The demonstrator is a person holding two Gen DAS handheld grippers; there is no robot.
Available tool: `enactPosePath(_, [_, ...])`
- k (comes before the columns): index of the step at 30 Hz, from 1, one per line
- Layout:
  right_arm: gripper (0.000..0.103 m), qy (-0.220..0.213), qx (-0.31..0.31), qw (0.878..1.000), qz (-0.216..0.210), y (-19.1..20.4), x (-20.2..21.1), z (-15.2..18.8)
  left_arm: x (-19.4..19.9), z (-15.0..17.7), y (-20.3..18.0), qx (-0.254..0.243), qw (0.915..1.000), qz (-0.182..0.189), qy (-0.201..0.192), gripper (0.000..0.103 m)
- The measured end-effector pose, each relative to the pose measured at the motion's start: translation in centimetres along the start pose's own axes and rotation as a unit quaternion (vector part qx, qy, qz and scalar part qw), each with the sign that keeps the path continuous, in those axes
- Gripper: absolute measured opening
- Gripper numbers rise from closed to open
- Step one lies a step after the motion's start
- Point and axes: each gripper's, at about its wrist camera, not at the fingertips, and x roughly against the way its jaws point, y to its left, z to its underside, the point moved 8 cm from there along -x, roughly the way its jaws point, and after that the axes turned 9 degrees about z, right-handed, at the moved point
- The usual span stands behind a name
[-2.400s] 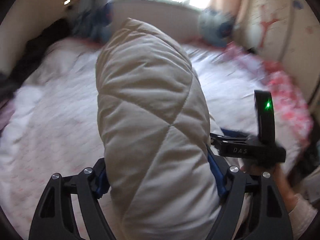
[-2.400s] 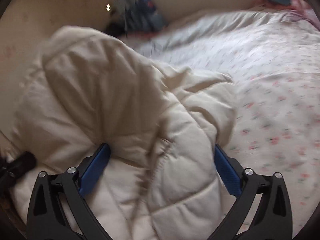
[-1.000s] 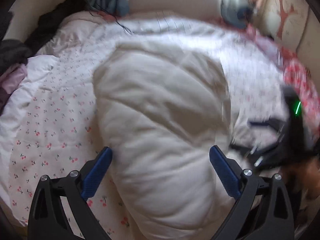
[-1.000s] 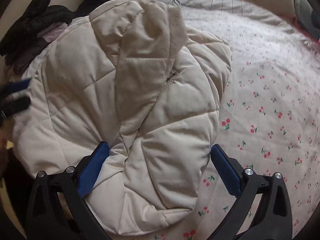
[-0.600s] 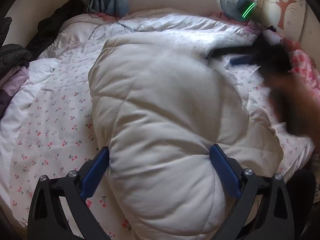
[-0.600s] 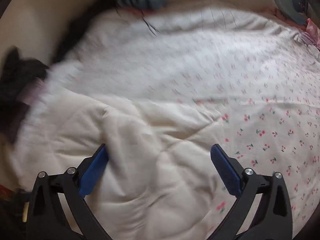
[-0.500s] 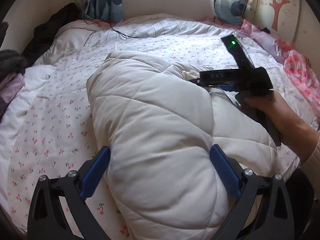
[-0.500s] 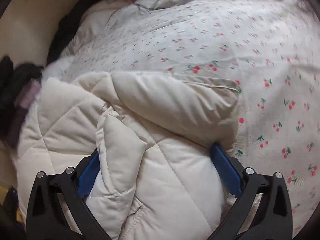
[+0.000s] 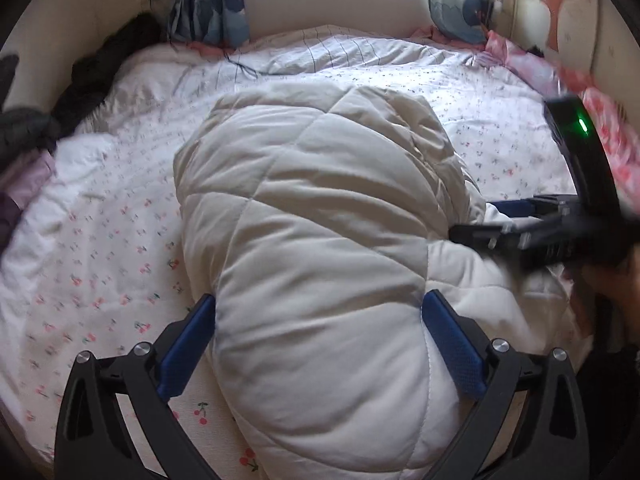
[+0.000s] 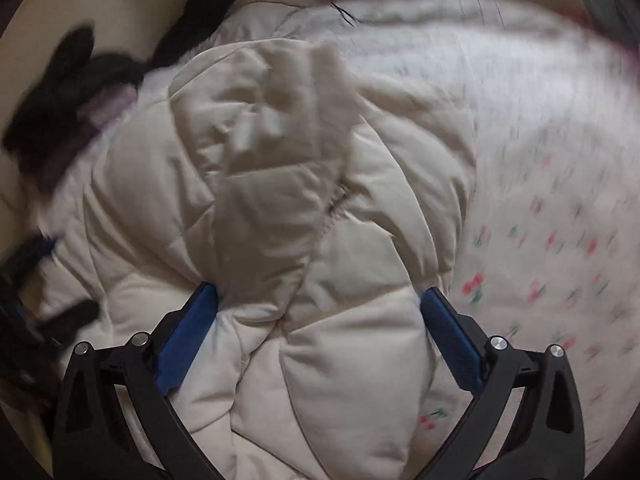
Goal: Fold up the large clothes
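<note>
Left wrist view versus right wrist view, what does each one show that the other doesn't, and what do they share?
Only the left wrist view shows the blue patterned curtains, the pink tree wall decal and the right gripper with its green light.

Only the right wrist view shows the puffy quilted sleeve lying folded over the jacket's body.

Both show the cream quilted puffer jacket bulging between open blue-padded fingers, the white cherry-print bedspread and dark clothes piled at the edge.
</note>
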Motion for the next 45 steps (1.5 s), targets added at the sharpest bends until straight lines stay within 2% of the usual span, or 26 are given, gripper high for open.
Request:
enactPosePath(2, [0.097, -0.01, 0.01, 1.0, 0.013, 0.3, 1.1, 0.0, 0.5, 0.0, 0.0, 0.006, 1.0, -0.004, -0.001, 0.097])
enactPosePath(8, [0.097, -0.009, -0.016, 1.0, 0.004, -0.5, 2.5, 1.8, 0.7, 0.1, 0.2, 0.009, 0.9999, -0.011, -0.006, 0.097])
enactPosePath(12, [0.097, -0.028, 0.007, 0.999, 0.033, 0.0, 3.0, 2.5, 0.6, 0.2, 0.3, 0.008, 0.9999, -0.011, -0.009, 0.097])
enactPosePath(16, [0.097, -0.019, -0.019, 1.0, 0.016, -0.4, 2.1, 3.2, 0.5, 0.3, 0.1, 0.003, 0.9998, -0.017, -0.012, 0.097])
enactPosePath(18, [0.097, -0.016, -0.015, 1.0, 0.021, -0.4, 2.5, 3.1, 0.6, 0.4, 0.0, 0.001, 0.9997, -0.018, -0.016, 0.097])
enactPosePath(20, [0.097, -0.032, -0.004, 0.999, 0.03, -0.1, 3.7, 2.3, 0.6, 0.3, 0.1, 0.002, 0.9997, -0.018, -0.018, 0.097])
enactPosePath(24, [0.097, -0.085, 0.008, 0.996, 0.019, 1.2, 6.1, 0.4, 0.6, 0.3, 0.2, 0.005, 0.9996, -0.016, -0.023, 0.097])
enactPosePath(30, [0.097, -0.121, 0.006, 0.992, 0.02, 1.7, 6.6, -1.6, 0.7, 0.3, 0.2, 0.002, 0.9994, -0.02, -0.03, 0.097])
enactPosePath(37, [0.097, -0.158, 0.008, 0.987, 0.03, 2.5, 7.2, -7.9, 0.7, 0.5, 0.1, -0.001, 0.9991, -0.023, -0.036, 0.097])
enactPosePath(41, [0.097, -0.148, -0.007, 0.988, 0.046, 1.7, 4.8, -10.7, 0.7, 0.5, 0.1, -0.003, 0.9989, -0.024, -0.039, 0.097])
enactPosePath(44, [0.097, -0.099, -0.02, 0.991, 0.084, -0.2, 0.1, -10.6, 0.8, 0.6, 0.0, -0.004, 0.9988, -0.023, -0.043, 0.097])
enactPosePath(45, [0.097, -0.065, -0.017, 0.995, 0.076, -0.6, -2.3, -9.9, 0.8, 0.6, 0.0, -0.005, 0.9988, -0.022, -0.044, 0.097])
